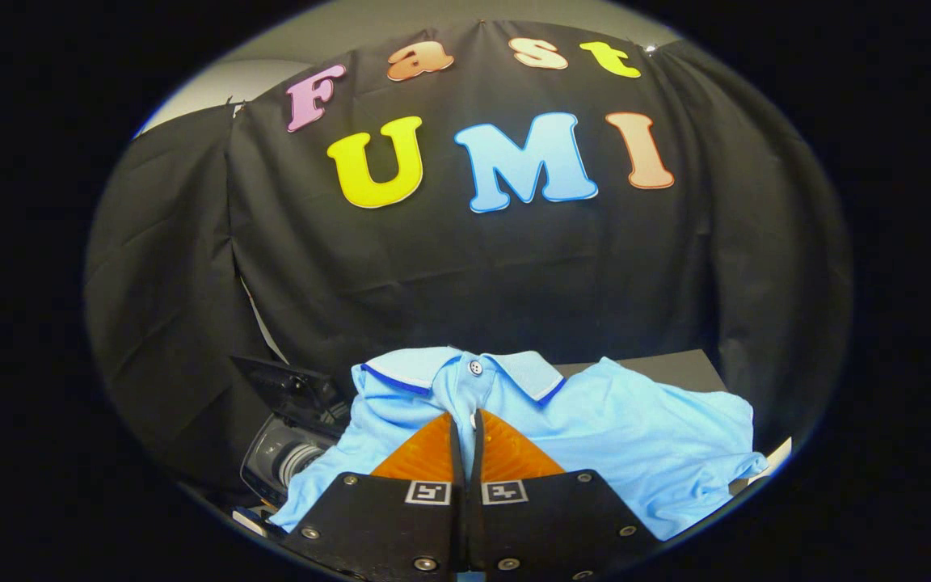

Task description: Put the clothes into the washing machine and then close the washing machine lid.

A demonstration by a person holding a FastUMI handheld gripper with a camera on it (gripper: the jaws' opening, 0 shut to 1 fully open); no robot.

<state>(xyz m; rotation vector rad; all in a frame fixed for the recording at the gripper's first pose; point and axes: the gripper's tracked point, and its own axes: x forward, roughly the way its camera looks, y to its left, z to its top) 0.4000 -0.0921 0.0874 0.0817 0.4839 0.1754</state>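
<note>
**Fingers pinched on one blue shirt, washer open at left**

Nearest the camera, the gripper (465,424) has its two fingers drawn almost together, with a thin fold of the light blue polo shirt (635,436) caught between their tips just below the collar. There is one shirt. It spreads from the fingers toward the right and far side, its collar edged in darker blue and one button showing at the neck. Left of the fingers and lower down sits one washing machine (284,461), its round opening partly covered by the shirt's edge. Its single lid (284,384) stands raised behind the opening. Beyond the shirt lies a dark flat surface (659,368), then the booth's black cloth wall (473,275).
</note>
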